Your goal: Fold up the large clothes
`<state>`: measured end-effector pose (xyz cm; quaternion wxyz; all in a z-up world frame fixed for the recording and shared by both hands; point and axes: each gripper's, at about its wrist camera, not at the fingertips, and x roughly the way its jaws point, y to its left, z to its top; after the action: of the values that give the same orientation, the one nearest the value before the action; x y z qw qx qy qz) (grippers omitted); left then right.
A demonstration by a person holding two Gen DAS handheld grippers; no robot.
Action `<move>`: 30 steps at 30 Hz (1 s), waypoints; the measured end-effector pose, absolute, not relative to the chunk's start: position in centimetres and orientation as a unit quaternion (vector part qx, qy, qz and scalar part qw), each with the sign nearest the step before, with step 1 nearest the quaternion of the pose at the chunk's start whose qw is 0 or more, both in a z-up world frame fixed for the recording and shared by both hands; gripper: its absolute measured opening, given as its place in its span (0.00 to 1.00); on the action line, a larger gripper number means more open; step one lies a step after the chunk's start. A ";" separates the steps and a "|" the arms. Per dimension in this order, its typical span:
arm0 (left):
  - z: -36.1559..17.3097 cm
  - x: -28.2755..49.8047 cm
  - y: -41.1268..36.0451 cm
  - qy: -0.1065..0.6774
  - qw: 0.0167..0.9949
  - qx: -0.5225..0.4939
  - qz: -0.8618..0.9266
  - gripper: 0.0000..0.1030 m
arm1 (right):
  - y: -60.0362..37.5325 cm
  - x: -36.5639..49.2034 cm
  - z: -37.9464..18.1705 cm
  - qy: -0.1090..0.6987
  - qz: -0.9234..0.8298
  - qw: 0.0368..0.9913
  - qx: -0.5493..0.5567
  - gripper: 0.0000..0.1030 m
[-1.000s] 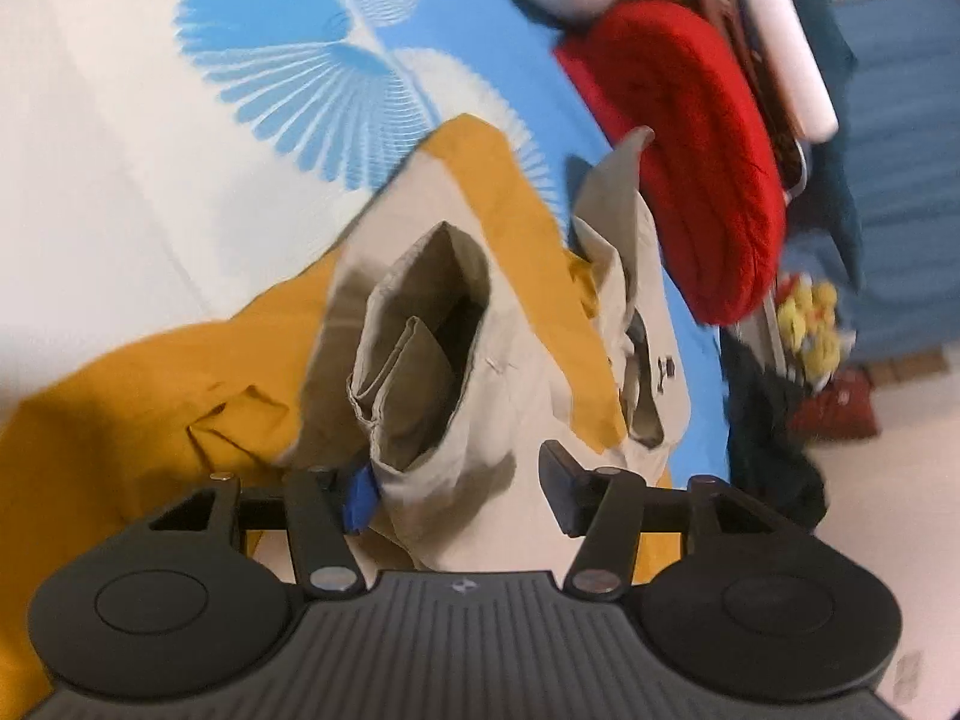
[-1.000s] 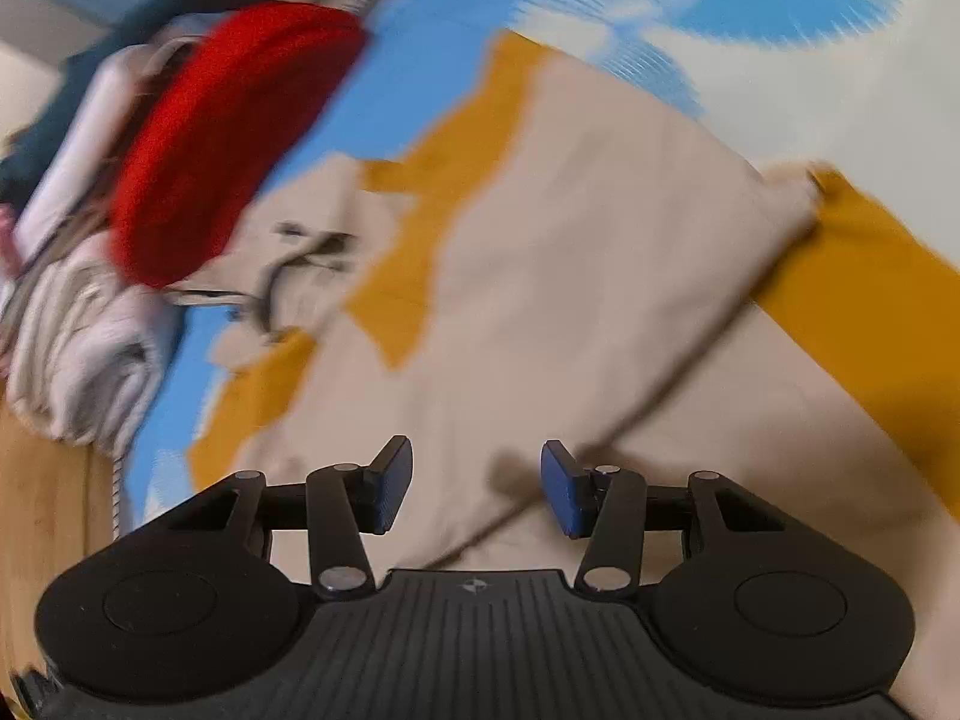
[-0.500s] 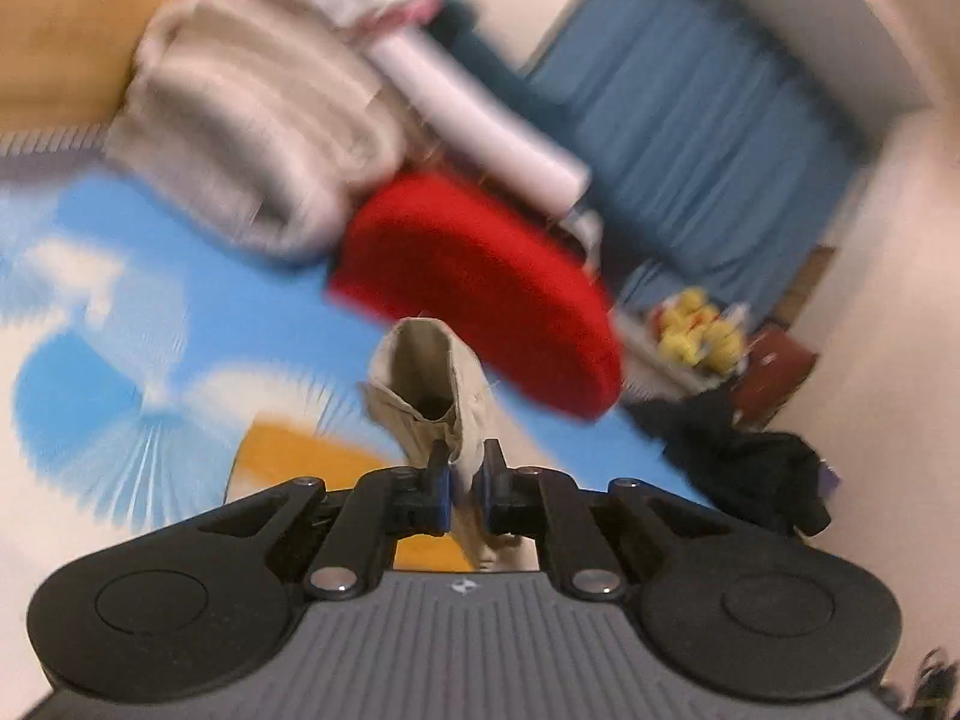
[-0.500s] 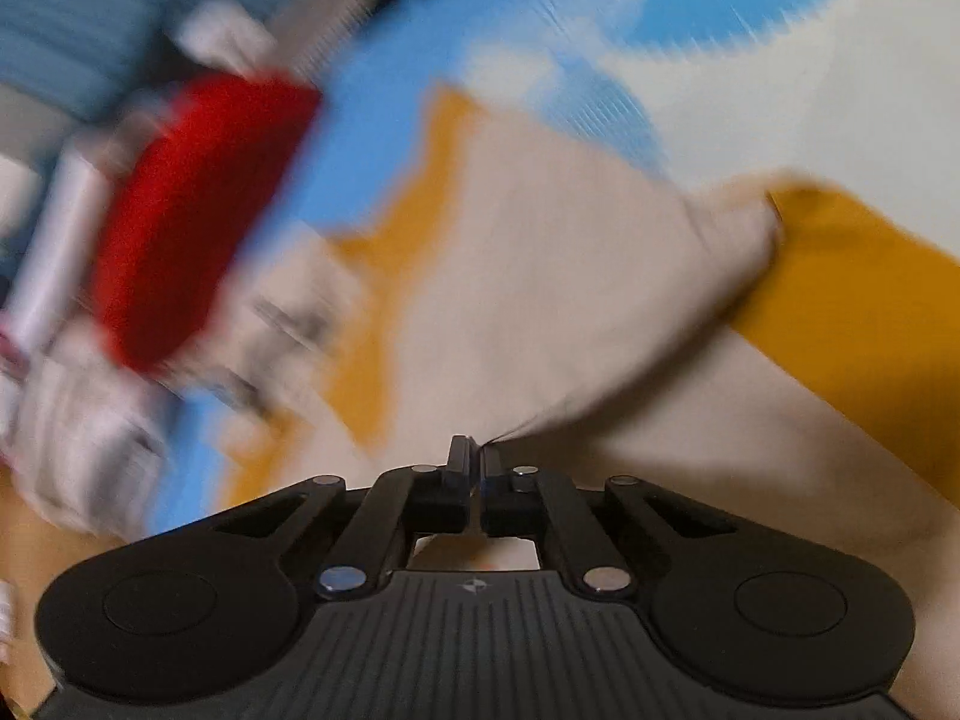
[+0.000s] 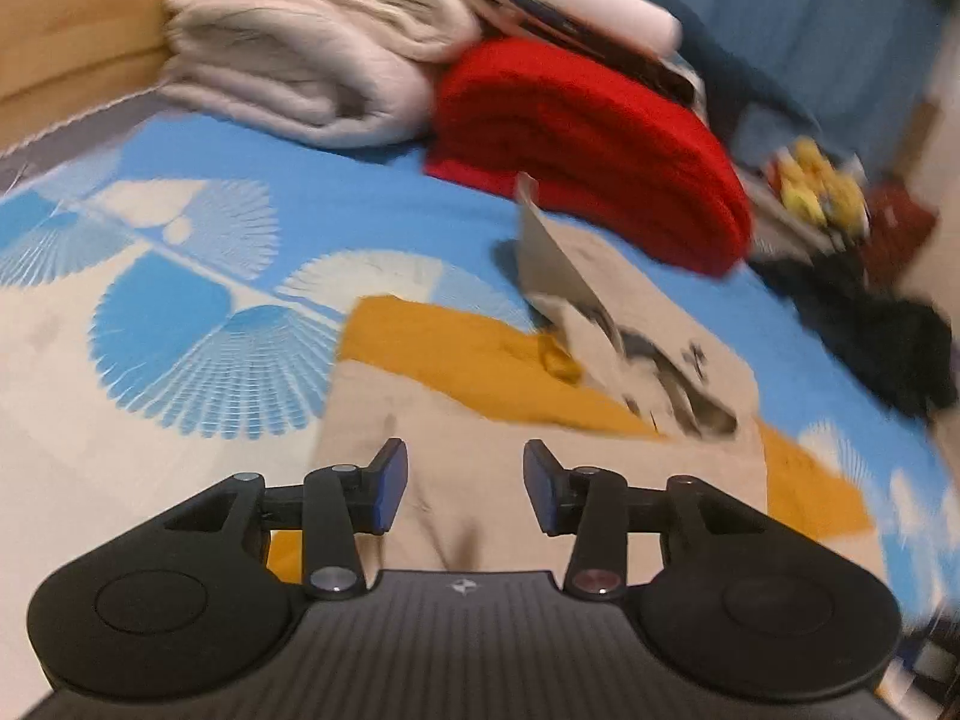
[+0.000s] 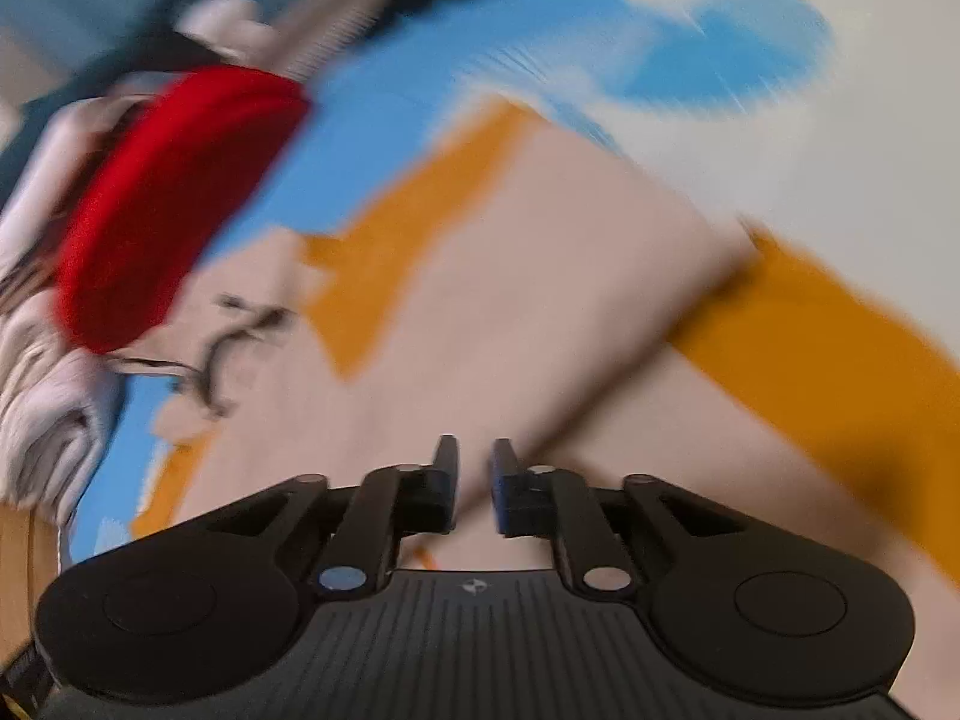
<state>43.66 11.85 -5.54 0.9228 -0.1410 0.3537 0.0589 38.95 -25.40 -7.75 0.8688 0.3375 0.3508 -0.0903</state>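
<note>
Ahead of the left fingers (image 5: 387, 483), beige trousers (image 5: 540, 468) lie flat, with open bedsheet (image 5: 180, 312) to their left. Beyond, a red folded blanket (image 5: 588, 144) and cream bundle (image 5: 312, 48) block the way.

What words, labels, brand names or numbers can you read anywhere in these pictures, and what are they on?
No readable text in either view.
Left gripper body: a small pale emblem, a symbol, no letters.
Right gripper body: the same emblem, no letters.
Beige garment: dark marks, too blurred to tell if they are lettering.
Blue and white bedsheet: fan pattern only.
</note>
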 end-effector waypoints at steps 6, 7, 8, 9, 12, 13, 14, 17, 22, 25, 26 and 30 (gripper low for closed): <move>-7.1 45.0 11.0 0.385 0.907 -0.159 0.063 0.46 | -28.3 41.4 -8.7 0.347 -0.144 0.880 0.289 0.33; -7.1 44.9 11.0 0.389 0.906 -0.156 0.063 0.46 | -28.9 42.0 -9.7 0.374 -0.150 0.868 0.290 0.33; -7.3 45.1 11.2 0.393 0.904 -0.156 0.064 0.46 | -29.4 42.7 -11.1 0.415 -0.152 0.850 0.288 0.33; -7.5 44.9 11.5 0.396 0.902 -0.158 0.066 0.46 | -29.6 43.2 -12.1 0.438 -0.156 0.836 0.291 0.33; -7.2 44.5 12.0 0.406 0.897 -0.165 0.066 0.46 | -29.4 43.2 -13.1 0.454 -0.163 0.826 0.293 0.33; -7.2 44.5 12.0 0.407 0.896 -0.165 0.066 0.46 | -28.8 43.3 -12.9 0.456 -0.159 0.830 0.277 0.35; -7.1 44.4 11.9 0.407 0.896 -0.164 0.067 0.46 | -28.3 43.5 -12.5 0.454 -0.154 0.837 0.265 0.35; -7.1 44.4 11.9 0.408 0.896 -0.160 0.064 0.46 | -27.2 43.2 -10.6 0.405 -0.143 0.871 0.239 0.35; -7.2 44.5 11.9 0.414 0.895 -0.155 0.061 0.46 | -27.5 43.5 -10.0 0.385 -0.122 0.884 0.236 0.39; -7.4 44.6 11.7 0.421 0.893 -0.148 0.060 0.46 | -28.4 44.0 -12.4 0.453 -0.151 0.844 0.244 0.39; -7.4 44.6 11.7 0.423 0.892 -0.147 0.061 0.46 | -28.7 43.9 -12.8 0.457 -0.154 0.838 0.255 0.39; -7.5 44.8 11.7 0.425 0.891 -0.147 0.063 0.46 | -28.2 43.8 -11.0 0.414 -0.134 0.864 0.252 0.41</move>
<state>44.77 11.71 -7.54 0.8912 -0.1469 0.4245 0.0626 43.77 -28.21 -11.04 0.8642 0.2521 0.4144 -0.1338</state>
